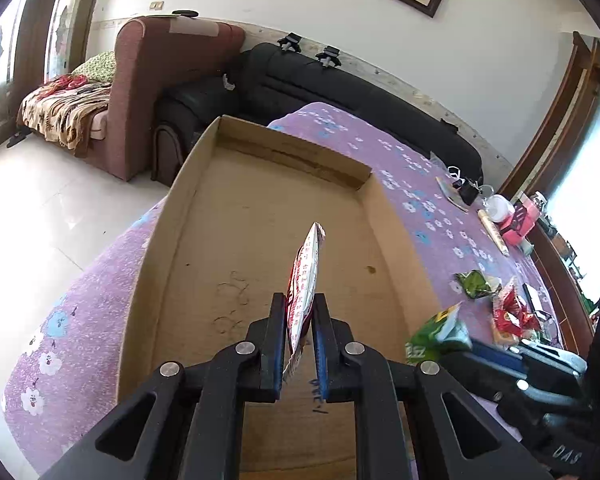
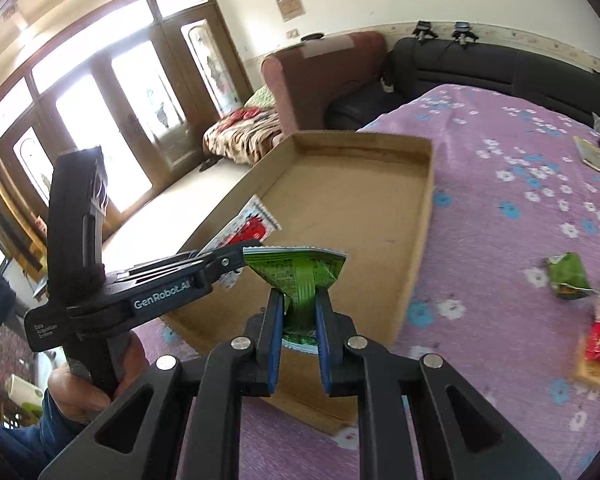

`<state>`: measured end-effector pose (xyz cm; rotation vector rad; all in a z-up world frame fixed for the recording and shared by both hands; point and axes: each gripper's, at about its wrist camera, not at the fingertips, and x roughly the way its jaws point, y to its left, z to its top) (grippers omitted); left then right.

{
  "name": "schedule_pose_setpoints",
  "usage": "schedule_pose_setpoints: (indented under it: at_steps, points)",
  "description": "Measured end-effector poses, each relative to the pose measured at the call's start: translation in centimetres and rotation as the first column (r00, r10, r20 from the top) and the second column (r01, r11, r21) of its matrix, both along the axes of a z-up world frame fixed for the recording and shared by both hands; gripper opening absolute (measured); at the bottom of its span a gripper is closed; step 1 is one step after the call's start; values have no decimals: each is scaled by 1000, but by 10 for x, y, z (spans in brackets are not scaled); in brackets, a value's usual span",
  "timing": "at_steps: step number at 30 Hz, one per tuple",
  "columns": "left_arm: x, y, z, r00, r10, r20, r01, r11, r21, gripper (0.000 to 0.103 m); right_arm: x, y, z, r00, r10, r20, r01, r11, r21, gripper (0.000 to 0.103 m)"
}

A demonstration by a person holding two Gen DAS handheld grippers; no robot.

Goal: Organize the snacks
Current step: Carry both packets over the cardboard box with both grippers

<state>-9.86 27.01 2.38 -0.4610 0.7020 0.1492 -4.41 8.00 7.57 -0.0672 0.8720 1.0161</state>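
1. The left gripper (image 1: 299, 312) pinched a red and white snack packet (image 1: 305, 280) between its two blue-padded fingers (image 1: 277, 340). The packet stood on its edge, thin side toward the camera, and stuck up and away past the fingertips.
2. That packet hung over the open cardboard box (image 1: 188, 216), above its bare brown floor. Whether it touched the floor could not be told.
3. The box was wide and shallow. It sat on a purple cloth with white and blue flowers (image 1: 72, 304).
4. The right gripper (image 2: 300, 304) squeezed a green snack packet (image 2: 300, 270) between its fingers. The packet fanned out wide above the fingertips and looked crumpled where it was held.
5. The green packet was over the near end of the box (image 2: 420, 216), close to its near wall.
6. In the right wrist view, the left gripper (image 2: 236, 258) came in from the left side, and a hand (image 2: 84, 384) held its handle. The red and white packet (image 2: 248, 224) showed just behind its tip, over the box's left wall.
7. More snacks lay on the cloth to the right of the box, well apart from it: a small green packet (image 1: 476, 284) and a red packet (image 1: 514, 314) beside it.
8. Farther back on the cloth were a pink box (image 1: 520, 220) and a white round thing (image 1: 498, 206).
9. Behind the table stood a black sofa (image 1: 300, 80) and a reddish armchair (image 1: 148, 80).
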Motion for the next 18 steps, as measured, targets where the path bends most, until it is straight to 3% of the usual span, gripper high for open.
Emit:
schedule_pose_setpoints:
  at_steps: [18]
  points:
    - [3,4,-9,1000,13,-25,-13,1000,2,12,-1,16,-27,999,32,-29,-33,999,-41,15]
